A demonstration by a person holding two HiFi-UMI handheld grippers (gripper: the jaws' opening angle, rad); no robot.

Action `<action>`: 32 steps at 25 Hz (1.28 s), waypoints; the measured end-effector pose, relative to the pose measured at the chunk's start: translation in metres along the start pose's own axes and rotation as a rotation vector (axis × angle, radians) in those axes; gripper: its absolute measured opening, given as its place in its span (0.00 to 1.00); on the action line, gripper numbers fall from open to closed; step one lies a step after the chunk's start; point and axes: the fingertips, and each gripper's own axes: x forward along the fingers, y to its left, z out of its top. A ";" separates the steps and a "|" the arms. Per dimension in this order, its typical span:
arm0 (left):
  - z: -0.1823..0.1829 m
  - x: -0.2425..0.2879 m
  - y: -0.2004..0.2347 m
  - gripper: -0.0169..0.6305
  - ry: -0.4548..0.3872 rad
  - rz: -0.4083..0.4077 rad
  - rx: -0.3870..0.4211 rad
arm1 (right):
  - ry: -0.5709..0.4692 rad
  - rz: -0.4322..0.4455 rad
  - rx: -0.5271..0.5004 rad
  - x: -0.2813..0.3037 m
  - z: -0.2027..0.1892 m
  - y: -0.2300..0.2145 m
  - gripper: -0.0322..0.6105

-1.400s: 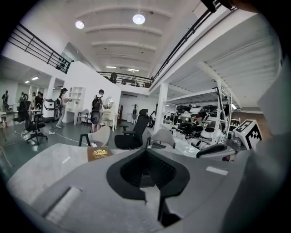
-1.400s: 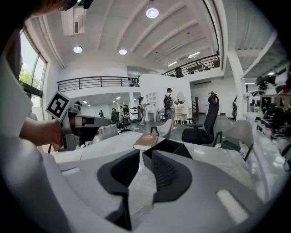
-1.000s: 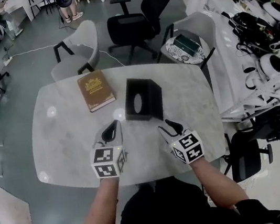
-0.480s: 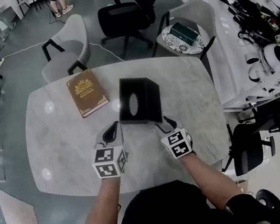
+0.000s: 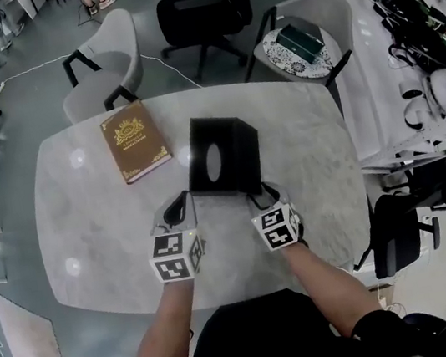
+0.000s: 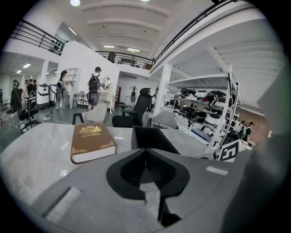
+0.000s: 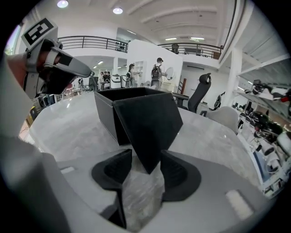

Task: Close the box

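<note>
The black box (image 5: 221, 157) stands open on the marble table (image 5: 88, 230), with one dark flap (image 7: 148, 123) slanting out and down from its near right side. The right gripper (image 7: 146, 169) sits right at that side of the box. Its jaws are spread wide, having just been opening, and the flap's lowest corner dips into the gap between them. Neither pad visibly presses on the flap. The left gripper (image 6: 148, 170) is just off the box's near left corner, its jaws pressed together with nothing between them. From there the box lies a little ahead and to the right, and the views do not settle whether they touch. A brown book (image 5: 134, 141) lies flat to the far left of the box, apart from it.
</note>
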 end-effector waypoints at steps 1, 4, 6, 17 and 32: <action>-0.001 0.001 0.002 0.04 0.001 0.008 0.002 | 0.005 -0.012 0.003 0.002 -0.002 -0.003 0.36; -0.005 0.004 0.005 0.05 0.004 0.031 0.017 | -0.006 -0.038 0.017 0.001 -0.005 -0.010 0.33; -0.009 0.007 0.006 0.05 0.001 0.041 0.024 | -0.015 -0.043 0.011 -0.001 -0.006 -0.011 0.33; -0.027 0.024 0.002 0.21 0.066 -0.007 0.020 | -0.015 -0.057 0.022 -0.028 0.003 -0.030 0.35; -0.017 0.022 -0.029 0.25 0.088 -0.055 0.346 | -0.045 -0.025 0.110 -0.061 0.015 -0.052 0.38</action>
